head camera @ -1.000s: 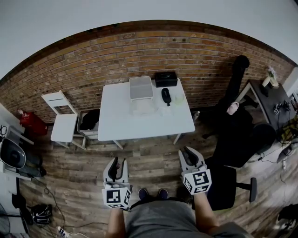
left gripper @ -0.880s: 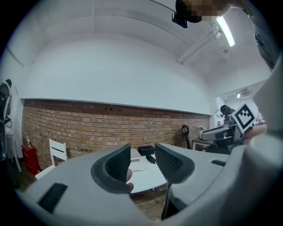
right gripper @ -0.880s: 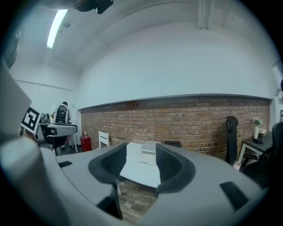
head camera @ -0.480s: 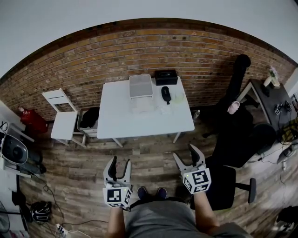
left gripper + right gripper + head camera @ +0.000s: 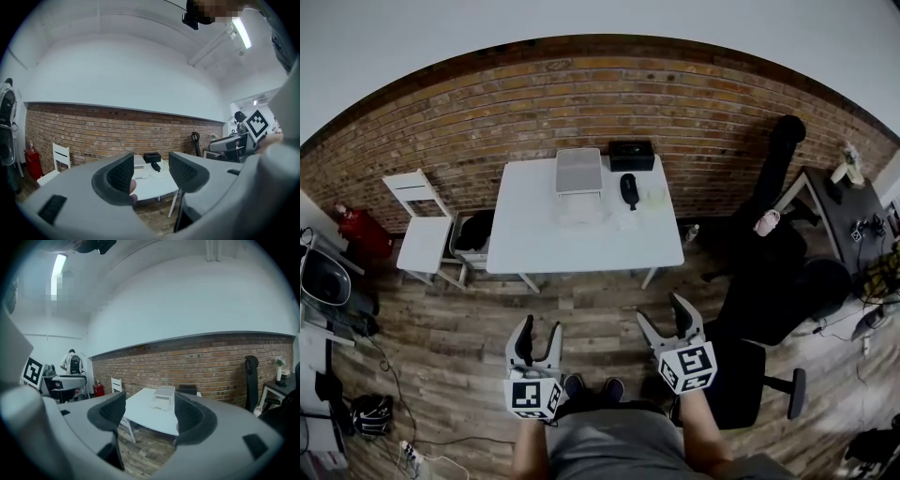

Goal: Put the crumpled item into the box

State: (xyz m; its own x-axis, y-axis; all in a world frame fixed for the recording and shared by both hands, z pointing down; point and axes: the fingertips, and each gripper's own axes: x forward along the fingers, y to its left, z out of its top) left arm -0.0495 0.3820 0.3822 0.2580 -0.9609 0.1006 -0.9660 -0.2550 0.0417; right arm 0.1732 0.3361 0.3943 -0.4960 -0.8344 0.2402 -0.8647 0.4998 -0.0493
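**A:** Starting big, what fills the back?

**B:** One brick wall (image 5: 581,94). One white table (image 5: 544,239) stands before it, with one white chair (image 5: 422,239) to the table's left.

**A:** Grippers?

**B:** Two, low over the wood floor (image 5: 581,305), well apart from the table. The left gripper (image 5: 540,328) has its jaws opening, with nothing between them. The right gripper (image 5: 661,314) is the same, jaws opening and bare.

**A:** On the table?

**B:** Two boxes at the far edge. One is a pale box (image 5: 579,172) with a grey top, and one smaller black box (image 5: 631,155) sits just right of it. One dark oblong thing (image 5: 629,190) lies in front of the black box.

**A:** The crumpled item (image 5: 652,195)?

**B:** One, on the table just right of the dark thing, outside the box. It is pale, faintly greenish and rumpled, but too small to tell more.
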